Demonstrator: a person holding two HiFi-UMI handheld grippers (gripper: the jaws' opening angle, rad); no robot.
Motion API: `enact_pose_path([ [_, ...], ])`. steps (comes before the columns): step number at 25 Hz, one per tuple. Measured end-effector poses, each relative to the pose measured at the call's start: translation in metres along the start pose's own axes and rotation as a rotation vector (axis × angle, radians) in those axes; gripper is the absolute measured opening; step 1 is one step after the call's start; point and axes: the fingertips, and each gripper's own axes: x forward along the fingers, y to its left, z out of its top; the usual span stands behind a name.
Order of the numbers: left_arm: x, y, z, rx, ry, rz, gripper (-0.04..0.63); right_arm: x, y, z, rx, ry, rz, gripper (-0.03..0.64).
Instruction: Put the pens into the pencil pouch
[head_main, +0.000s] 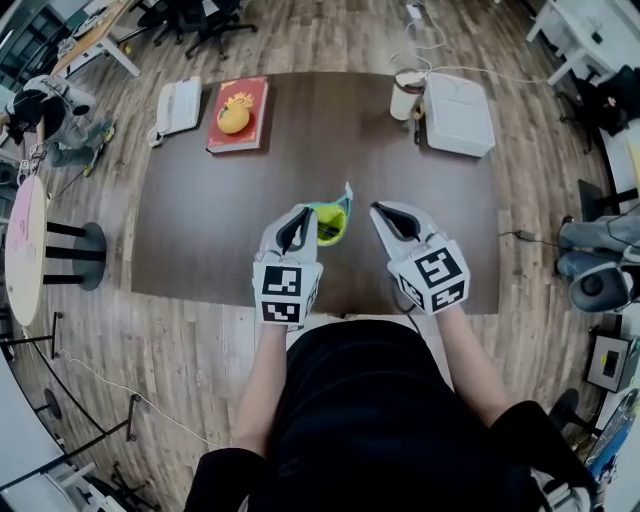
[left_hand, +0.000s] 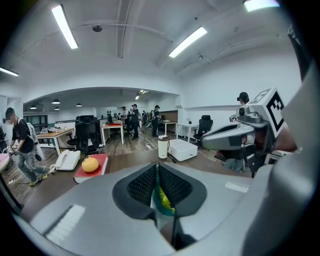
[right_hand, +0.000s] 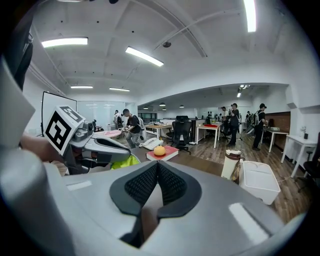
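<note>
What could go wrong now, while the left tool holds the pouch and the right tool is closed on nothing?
1. The left tool pinches only a thin edge of the green pencil pouch, so it might slip or twist out.
2. The right tool is shut and empty close beside the pouch; a careless move could knock it.
3. No pen shows on the table, so the next pick may need a search.

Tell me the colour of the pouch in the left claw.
Yellow-green with a teal edge; the pencil pouch shows best in the head view.
</note>
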Motion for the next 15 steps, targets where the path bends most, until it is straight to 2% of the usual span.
enact_pose_path([
  [7,-0.003,0.004,0.015,0.019,-0.013,0.016,0.015,-0.006,-0.002,0.003,-0.005,0.003,-0.003,0.009],
  [15,-0.004,0.013,0.013,0.011,-0.017,0.041,0.015,-0.005,-0.007,0.006,-0.017,-0.003,-0.008,0.009],
])
